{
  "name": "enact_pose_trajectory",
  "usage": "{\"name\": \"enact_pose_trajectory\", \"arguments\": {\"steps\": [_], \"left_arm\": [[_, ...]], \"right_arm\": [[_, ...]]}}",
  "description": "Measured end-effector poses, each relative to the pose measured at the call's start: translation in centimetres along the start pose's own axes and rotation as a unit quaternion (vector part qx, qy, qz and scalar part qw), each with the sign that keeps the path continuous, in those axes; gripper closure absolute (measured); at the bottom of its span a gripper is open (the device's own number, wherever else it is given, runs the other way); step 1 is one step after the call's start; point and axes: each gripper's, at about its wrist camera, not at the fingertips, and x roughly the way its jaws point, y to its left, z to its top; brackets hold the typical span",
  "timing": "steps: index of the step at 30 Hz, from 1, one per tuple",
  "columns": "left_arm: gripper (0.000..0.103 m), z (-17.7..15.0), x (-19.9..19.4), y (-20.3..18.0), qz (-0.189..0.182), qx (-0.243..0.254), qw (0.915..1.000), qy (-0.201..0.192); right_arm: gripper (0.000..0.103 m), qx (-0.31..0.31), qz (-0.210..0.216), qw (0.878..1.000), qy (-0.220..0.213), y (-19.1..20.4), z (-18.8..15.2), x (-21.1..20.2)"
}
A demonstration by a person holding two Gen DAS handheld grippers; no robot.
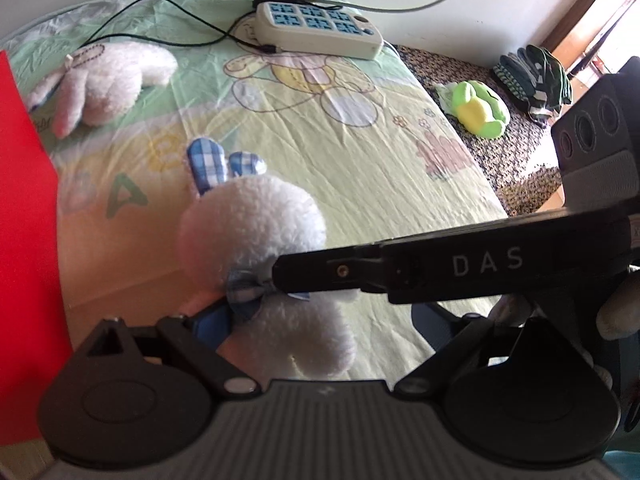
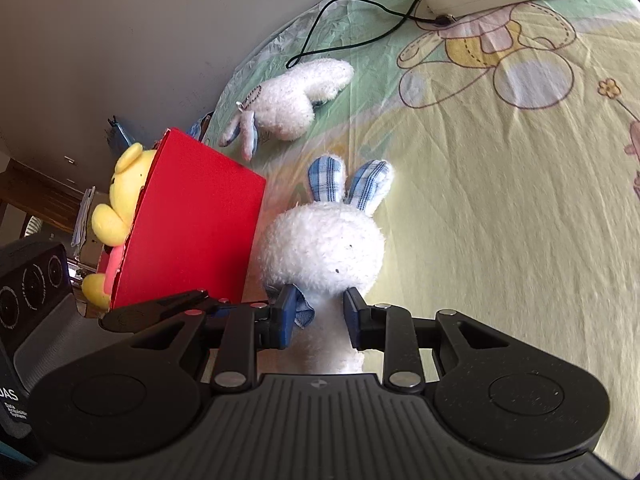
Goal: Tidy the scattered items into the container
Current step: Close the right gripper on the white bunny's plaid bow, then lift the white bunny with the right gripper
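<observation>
Right gripper point(image 2: 319, 314) pinches a white plush rabbit point(image 2: 322, 248) at the neck, its blue pads point(image 2: 289, 308) pressed into the fur on both sides just below the head, beside the checked bow. Left gripper point(image 1: 304, 320) is spread wide; the rabbit's body lies between its arms, but whether either pad touches it cannot be told, since the right gripper's black finger crosses in front from 3 o'clock.

Biggest in both views is the bed sheet point(image 2: 500, 200), pale green and yellow with cartoon prints, filling the scene. Next is the red container point(image 2: 192, 236), standing at 9 o'clock of the held rabbit and just beside it; a yellow plush bear point(image 2: 120, 200) shows at its far side, toward 9 o'clock.

A second white plush rabbit point(image 2: 296, 100), with a bead chain at its ears, lies on the sheet at 11 o'clock of the held one, well apart. A cream power strip point(image 1: 320, 30) with blue sockets rests at 12 o'clock in the left view, a black cord running from it. Off the sheet at 2 o'clock lie a green and yellow plush toy point(image 1: 478, 110) and a striped pair of gloves point(image 1: 528, 76).
</observation>
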Motion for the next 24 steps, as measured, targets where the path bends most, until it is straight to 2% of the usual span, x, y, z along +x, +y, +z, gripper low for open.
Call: {"name": "enact_pose_trajectory", "arguments": {"steps": [3, 7, 12, 14, 17, 24], "left_arm": [[0.01, -0.6, -0.4, 0.0, -0.002, 0.008, 1.0, 0.0], [0.005, -0.4, -2.1, 0.4, 0.012, 0.004, 0.9994, -0.031], [0.005, 0.6, -2.1, 1.9, 0.029, -0.02, 0.9981, -0.051], [0.005, 0.9, -1.4, 2.7, 0.022, -0.038, 0.9982, -0.042], [0.008, 1.1, -0.4, 3.4, 0.015, -0.057, 0.9977, -0.032], [0.016, 1.7, -0.1, 3.6, 0.031, -0.05, 0.9975, -0.04]], "right_arm": [[0.071, 0.012, -0.001, 1.0, -0.003, -0.4, -0.7, -0.4], [0.069, 0.03, 0.005, 0.999, -0.015, -0.7, -0.8, -0.8], [0.066, 0.03, 0.007, 0.999, -0.027, -0.6, -0.2, -0.7], [0.054, 0.039, 0.011, 0.999, -0.029, -0.7, 0.0, -0.4], [0.05, 0.037, 0.014, 0.999, -0.024, -0.7, 0.4, 0.3], [0.05, 0.052, 0.037, 0.998, -0.009, -1.1, 0.9, 1.5]]}}
